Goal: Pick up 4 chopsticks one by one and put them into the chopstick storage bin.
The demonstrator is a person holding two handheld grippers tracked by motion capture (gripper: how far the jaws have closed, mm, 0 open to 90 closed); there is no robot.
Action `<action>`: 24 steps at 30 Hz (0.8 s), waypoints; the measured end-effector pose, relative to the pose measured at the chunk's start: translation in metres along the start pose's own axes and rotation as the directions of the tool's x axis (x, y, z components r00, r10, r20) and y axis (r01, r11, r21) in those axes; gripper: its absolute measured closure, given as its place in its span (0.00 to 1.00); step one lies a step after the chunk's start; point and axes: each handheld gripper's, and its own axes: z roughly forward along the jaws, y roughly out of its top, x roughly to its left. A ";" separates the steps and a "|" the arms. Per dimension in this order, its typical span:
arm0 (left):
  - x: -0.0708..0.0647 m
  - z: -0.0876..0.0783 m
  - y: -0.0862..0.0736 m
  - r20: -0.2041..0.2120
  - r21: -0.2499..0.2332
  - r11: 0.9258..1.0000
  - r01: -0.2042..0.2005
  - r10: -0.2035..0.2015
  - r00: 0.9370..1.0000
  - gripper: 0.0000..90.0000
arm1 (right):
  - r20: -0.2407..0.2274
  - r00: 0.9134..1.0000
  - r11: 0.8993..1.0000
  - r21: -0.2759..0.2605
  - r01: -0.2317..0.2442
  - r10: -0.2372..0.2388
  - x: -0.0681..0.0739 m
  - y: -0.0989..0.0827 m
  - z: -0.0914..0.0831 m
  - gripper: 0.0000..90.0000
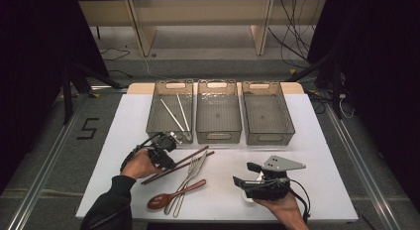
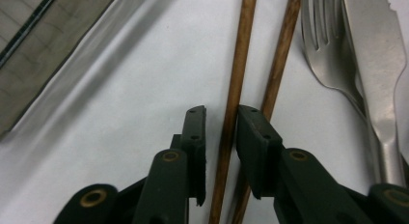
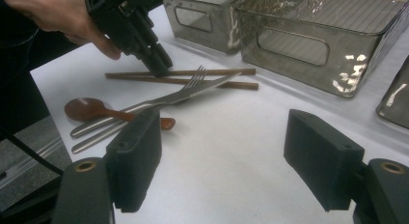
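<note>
Two brown wooden chopsticks (image 1: pixel 184 159) lie side by side on the white table (image 1: pixel 297 155), in front of the left bin. My left gripper (image 1: pixel 169 162) points down onto them. In the left gripper view one chopstick (image 2: pixel 235 89) runs between the jaws of the left gripper (image 2: pixel 222 120); it lies against the right pad, with a gap to the left pad. The second chopstick (image 2: pixel 279 64) passes outside the right jaw. My right gripper (image 1: pixel 245 173) rests open at the front right, holding nothing (image 3: pixel 222 151). It looks across at the left gripper (image 3: pixel 156 64) and the chopsticks (image 3: pixel 212 77).
A steel fork (image 1: pixel 189 176) and knife (image 1: pixel 198 165) cross beside the chopsticks, with a wooden spoon (image 1: pixel 168 197) in front. Three clear bins stand in a row at the back: the left bin (image 1: pixel 169 111) holds pale metal chopsticks (image 1: pixel 173 115), then the middle bin (image 1: pixel 218 113) and the right bin (image 1: pixel 267 113).
</note>
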 end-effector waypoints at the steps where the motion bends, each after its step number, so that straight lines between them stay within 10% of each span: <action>1: -0.001 0.000 0.000 -0.004 0.004 1.000 -0.004 0.004 1.000 0.81 | 0.000 1.000 1.000 0.001 0.001 -0.001 0.000 0.000 0.000 0.33; 24: -0.004 0.001 0.006 0.003 0.042 0.995 -0.092 0.092 0.996 0.93 | -0.002 1.000 1.000 -0.005 -0.008 0.008 -0.001 0.000 0.000 0.34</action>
